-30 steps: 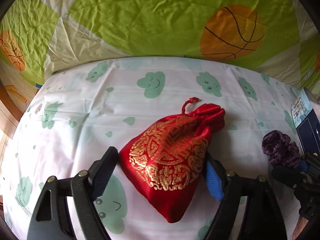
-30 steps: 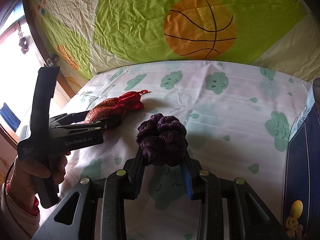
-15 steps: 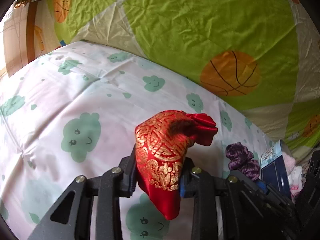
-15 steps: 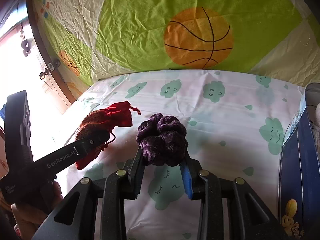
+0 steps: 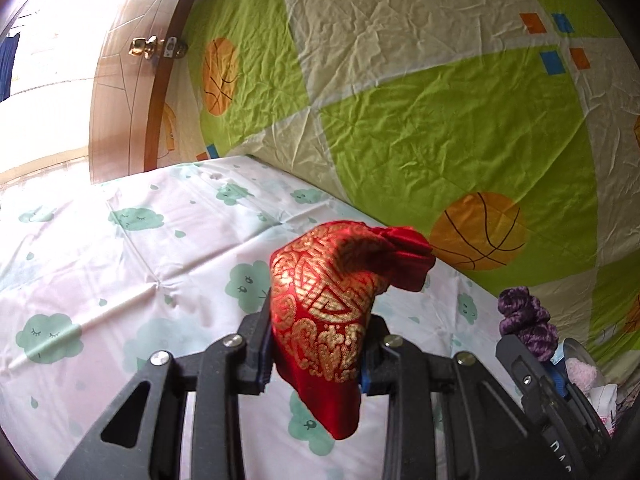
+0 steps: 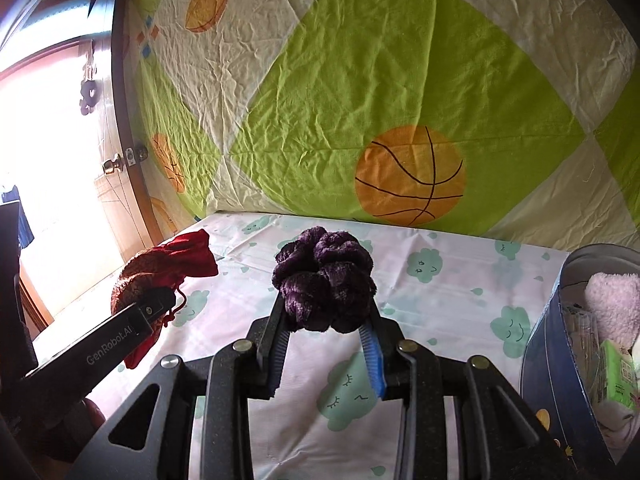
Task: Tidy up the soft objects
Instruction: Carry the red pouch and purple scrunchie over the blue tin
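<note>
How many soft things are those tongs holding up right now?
2. The red and gold drawstring pouch is clamped in the left tongs; the purple plush scrunchie is clamped in the right tongs. More soft items sit in the blue box.

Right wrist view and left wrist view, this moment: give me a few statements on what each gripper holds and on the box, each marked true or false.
1. The left gripper grips a red pouch. True.
2. The pouch lies flat on the sheet. False: it is lifted clear, its bottom corner hanging below the fingers.
3. The right gripper grips a purple scrunchie. True.
4. The scrunchie is inside the blue box. False: it is between the fingers, left of the box.
5. The box is empty. False: a pink fluffy item and a green packet are in it.
</note>
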Demonstrator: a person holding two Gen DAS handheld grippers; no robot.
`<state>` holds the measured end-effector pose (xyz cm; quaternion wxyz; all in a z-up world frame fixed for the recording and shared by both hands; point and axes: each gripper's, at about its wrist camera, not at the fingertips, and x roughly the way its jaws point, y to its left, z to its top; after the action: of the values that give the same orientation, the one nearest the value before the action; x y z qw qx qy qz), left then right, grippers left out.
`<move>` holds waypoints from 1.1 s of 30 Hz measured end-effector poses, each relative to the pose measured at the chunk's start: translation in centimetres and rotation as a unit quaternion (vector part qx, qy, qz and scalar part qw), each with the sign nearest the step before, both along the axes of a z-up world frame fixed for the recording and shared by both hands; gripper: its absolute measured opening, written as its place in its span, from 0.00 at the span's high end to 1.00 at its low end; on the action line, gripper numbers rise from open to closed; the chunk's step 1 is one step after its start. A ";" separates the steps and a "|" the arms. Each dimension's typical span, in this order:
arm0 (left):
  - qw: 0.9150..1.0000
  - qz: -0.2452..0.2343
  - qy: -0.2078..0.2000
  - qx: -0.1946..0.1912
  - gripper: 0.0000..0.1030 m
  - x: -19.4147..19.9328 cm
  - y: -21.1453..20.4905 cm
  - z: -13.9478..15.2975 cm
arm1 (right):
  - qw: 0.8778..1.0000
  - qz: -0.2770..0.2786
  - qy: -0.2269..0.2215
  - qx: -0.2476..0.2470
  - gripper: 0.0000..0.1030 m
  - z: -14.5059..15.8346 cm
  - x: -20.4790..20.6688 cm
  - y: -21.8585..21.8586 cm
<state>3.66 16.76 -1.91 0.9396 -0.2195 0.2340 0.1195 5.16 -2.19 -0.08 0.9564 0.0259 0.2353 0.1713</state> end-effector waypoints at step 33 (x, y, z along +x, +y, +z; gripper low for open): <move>0.997 0.031 -0.028 0.064 0.66 -4.0 -2.4 1.0 | 0.999 0.005 -0.041 -0.018 0.65 0.5 -6.8 -1.3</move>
<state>-0.30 14.38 -0.89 0.9537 -0.1696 0.1925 0.1570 -1.60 -3.52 0.37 0.9647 0.0002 0.1988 0.1727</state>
